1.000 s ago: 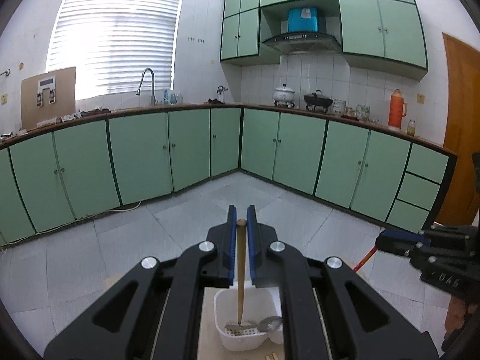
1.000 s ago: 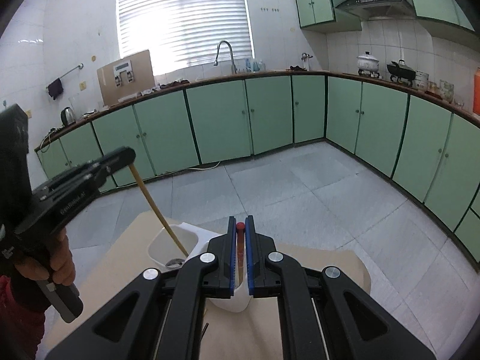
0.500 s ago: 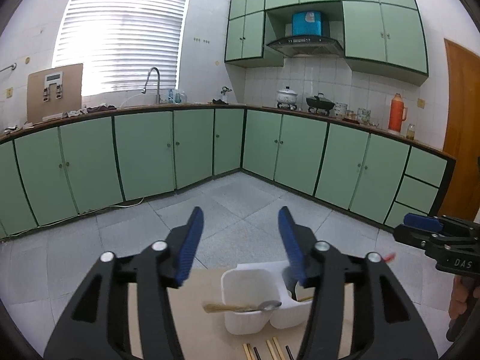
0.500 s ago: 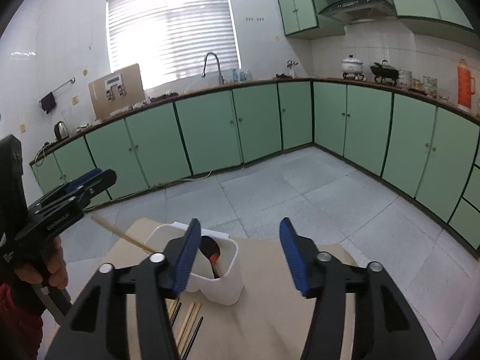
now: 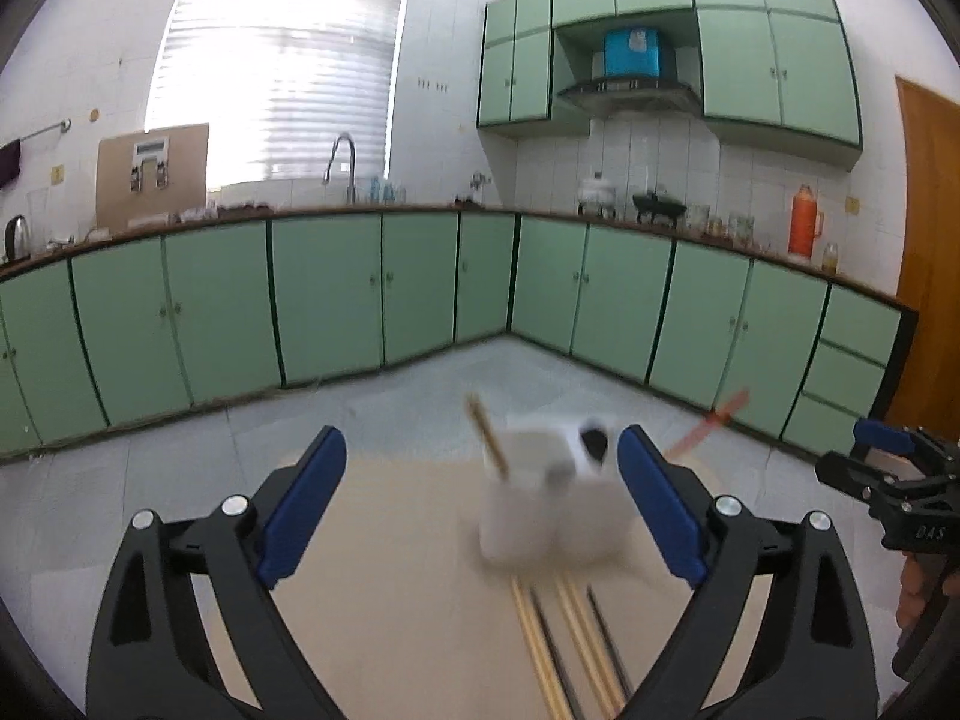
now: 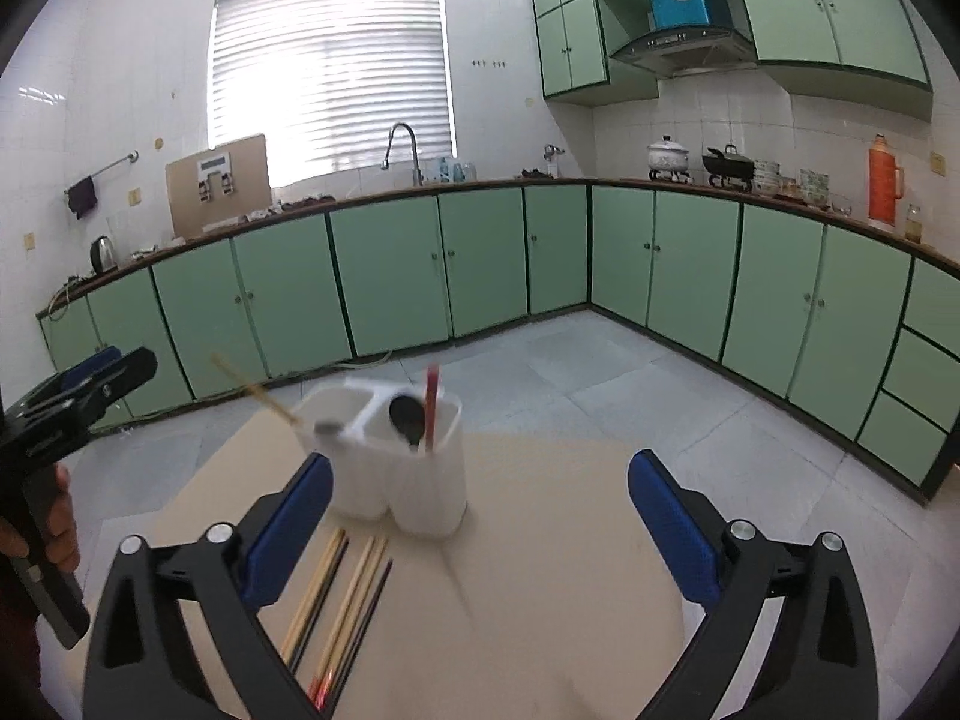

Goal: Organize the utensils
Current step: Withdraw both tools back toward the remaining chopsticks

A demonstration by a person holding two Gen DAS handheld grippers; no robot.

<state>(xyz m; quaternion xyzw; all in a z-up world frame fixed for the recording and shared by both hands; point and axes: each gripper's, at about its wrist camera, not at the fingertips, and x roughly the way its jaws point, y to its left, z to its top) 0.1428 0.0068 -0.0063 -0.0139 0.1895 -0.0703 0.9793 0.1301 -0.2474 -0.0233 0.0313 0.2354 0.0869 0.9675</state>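
A white two-compartment holder (image 6: 429, 498) stands on the beige table (image 6: 570, 540). A red-handled black spoon (image 6: 430, 414) leans in its right compartment. A wooden-handled spoon (image 6: 252, 387) leans out of the left one. Several chopsticks (image 6: 336, 594) lie on the table in front of the holder. My right gripper (image 6: 480, 534) is opening wide, with nothing between its fingers and the holder ahead of it. My left gripper (image 5: 480, 510) is also opening and empty. From there the holder (image 5: 522, 522) is blurred, and the chopsticks (image 5: 564, 630) lie below it.
Green base cabinets (image 6: 390, 276) run along the walls behind a grey tiled floor (image 6: 600, 372). The table's far edge lies just past the holder. A hand (image 6: 60, 534) holds the left gripper (image 6: 78, 390) at the left of the right wrist view.
Both grippers have let go of their spoons, opened wide and pulled back from the holder. The wooden-handled and red-handled spoons now rest in the holder.
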